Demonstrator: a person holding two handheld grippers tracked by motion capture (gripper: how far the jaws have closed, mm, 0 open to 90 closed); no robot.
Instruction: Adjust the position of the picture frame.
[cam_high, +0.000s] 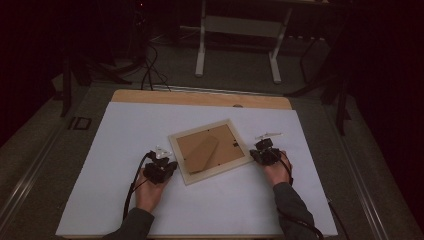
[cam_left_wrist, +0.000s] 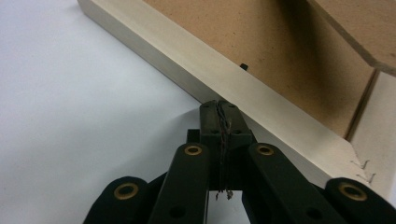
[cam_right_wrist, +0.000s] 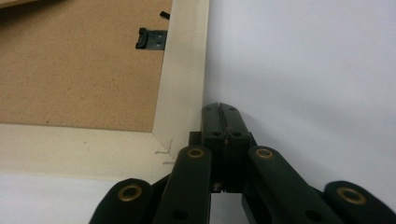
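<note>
A picture frame (cam_high: 210, 151) lies face down and slightly rotated near the middle of the white table cover (cam_high: 125, 130). Its border is pale, light-coloured wood; inside sits a brown fibreboard backing (cam_right_wrist: 70, 65) with a folding stand (cam_high: 202, 154) of the same board, a small black metal clip (cam_right_wrist: 152, 38) at one edge, and staples across a mitred corner (cam_right_wrist: 164, 151). The left gripper (cam_left_wrist: 219, 105), jaws pressed together on nothing, has its tips at the frame's outer side. The right gripper (cam_right_wrist: 219, 106), likewise closed and empty, sits just beside the opposite edge near a corner.
</note>
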